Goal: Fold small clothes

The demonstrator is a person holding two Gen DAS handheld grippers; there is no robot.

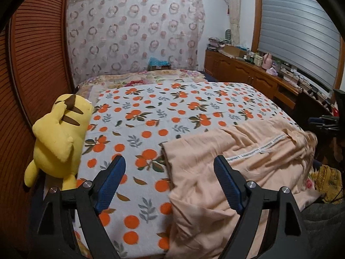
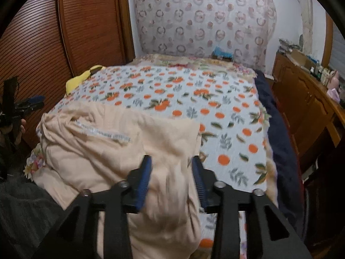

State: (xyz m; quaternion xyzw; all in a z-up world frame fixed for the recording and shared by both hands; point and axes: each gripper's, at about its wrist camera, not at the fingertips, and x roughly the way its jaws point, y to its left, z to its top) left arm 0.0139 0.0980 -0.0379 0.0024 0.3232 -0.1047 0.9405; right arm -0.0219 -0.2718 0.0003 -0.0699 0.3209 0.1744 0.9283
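Observation:
A peach garment point(image 1: 237, 164) with a white printed band lies crumpled on the near part of the orange-print blanket point(image 1: 151, 112). My left gripper point(image 1: 170, 161) stands wide open over the garment's left edge, and its pads touch nothing. In the right wrist view the same garment point(image 2: 103, 151) is bunched at the bed's near edge and hangs over it. My right gripper point(image 2: 171, 159) is partly open, with a fold of the cloth lying loose between its blue pads point(image 2: 145, 179). Each gripper also shows at the other view's edge: the left gripper point(image 2: 30, 104) and the right gripper point(image 1: 323, 122).
A yellow plush toy point(image 1: 58, 138) lies at the bed's left edge, against a brown louvred wardrobe door point(image 1: 32, 64). A wooden cabinet point(image 1: 248, 71) crowded with bottles runs along the right wall. Dark blue bedding point(image 2: 278, 129) borders the blanket's right side.

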